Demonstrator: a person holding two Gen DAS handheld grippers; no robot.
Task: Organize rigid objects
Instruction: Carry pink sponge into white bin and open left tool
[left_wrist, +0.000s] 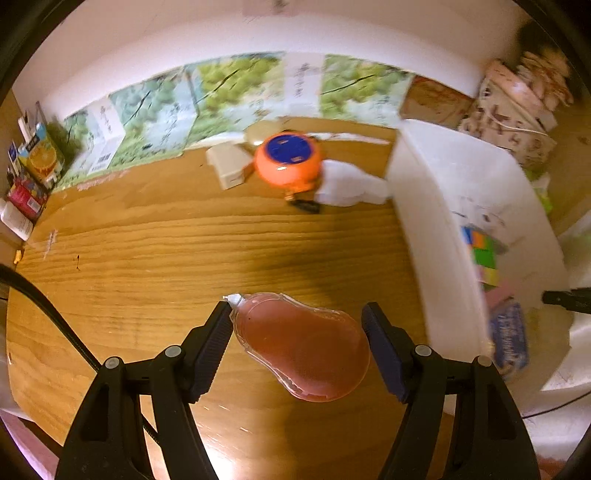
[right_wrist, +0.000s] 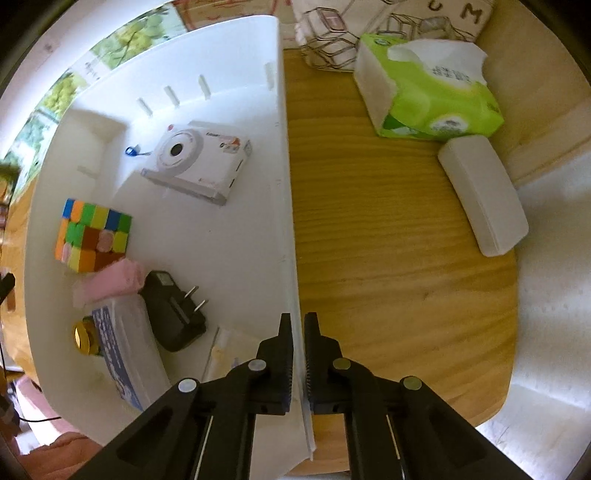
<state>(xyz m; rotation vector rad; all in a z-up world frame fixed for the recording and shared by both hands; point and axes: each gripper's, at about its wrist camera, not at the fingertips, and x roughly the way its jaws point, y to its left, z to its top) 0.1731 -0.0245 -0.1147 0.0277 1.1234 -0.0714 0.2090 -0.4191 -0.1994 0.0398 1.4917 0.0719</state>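
1. Left wrist view showed the pink correction-tape dispenser (left_wrist: 301, 349) lying flat on the wooden counter (left_wrist: 155, 258), near its front edge, between the spread fingers of the left gripper (left_wrist: 297, 332).
2. One left finger touched the dispenser's white tip; the other stood just clear, so nothing was gripped.
3. A sound grasp would likely centre on the broad body rather than the nose, closing squarely so the smooth shell cannot twist out.
4. The white bin (left_wrist: 439, 206) stood beside it, toward the counter's right edge, already holding a puzzle cube (right_wrist: 92, 234), a charger (right_wrist: 173, 310) and a camera box (right_wrist: 199, 162).
5. The right gripper (right_wrist: 298, 354) was pinched onto the bin's wall, apparently steadying it.
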